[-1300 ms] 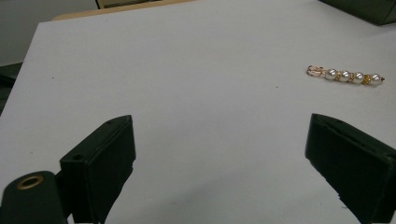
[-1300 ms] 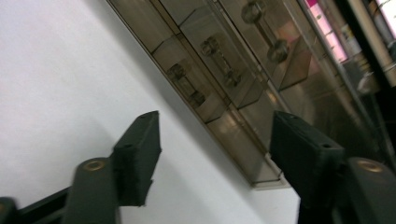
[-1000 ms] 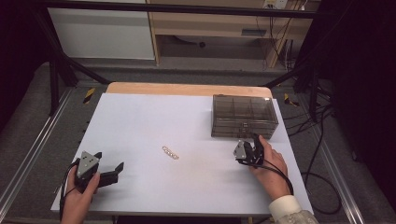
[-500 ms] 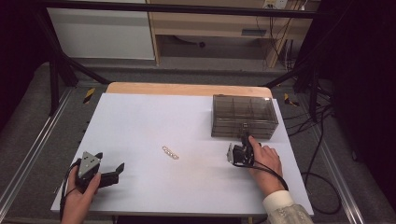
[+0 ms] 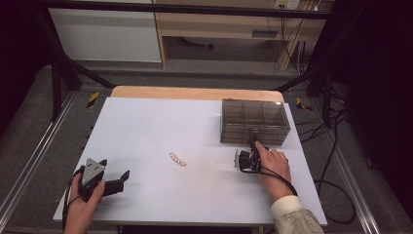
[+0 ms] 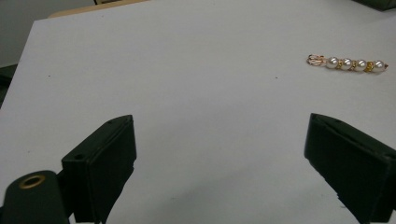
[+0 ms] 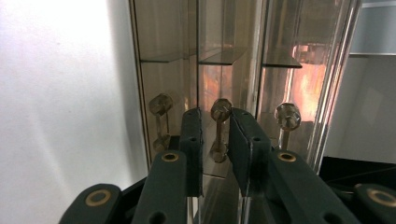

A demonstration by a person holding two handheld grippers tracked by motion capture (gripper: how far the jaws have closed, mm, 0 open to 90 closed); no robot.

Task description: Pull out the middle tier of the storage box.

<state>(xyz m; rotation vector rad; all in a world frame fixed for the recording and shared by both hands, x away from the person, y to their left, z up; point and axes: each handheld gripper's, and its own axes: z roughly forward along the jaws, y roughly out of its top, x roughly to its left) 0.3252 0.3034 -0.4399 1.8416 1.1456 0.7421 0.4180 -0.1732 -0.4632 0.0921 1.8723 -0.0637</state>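
**At the Drawer Front: Middle Knob Approached by the Right Gripper**

Against the near face of the smoked acrylic drawer box point(image 5: 253, 119), at the far right of the table point(image 5: 146, 122), the right gripper point(image 5: 249, 158) is held on its side so that its jaws line up with the row of faceted drawer knobs. In the right gripper view the middle knob point(image 7: 220, 110) is seen between the two pads point(image 7: 191, 140), which have just been closing and now stand narrowly apart around its stem. Whether the pads already press on the stem cannot be told; a small gap appears to remain. The grip is presumably placed on the knob so that the drawer can be pulled toward the near edge.

The pearl clip point(image 5: 178, 159) lies flat on the bare white surface near the table's centre, well apart from both grippers. It is judged to be the item meant for the drawer once opened.

The left gripper point(image 5: 113, 183) is rested at the near left corner, jaws spread wide and empty, pointed toward the clip.
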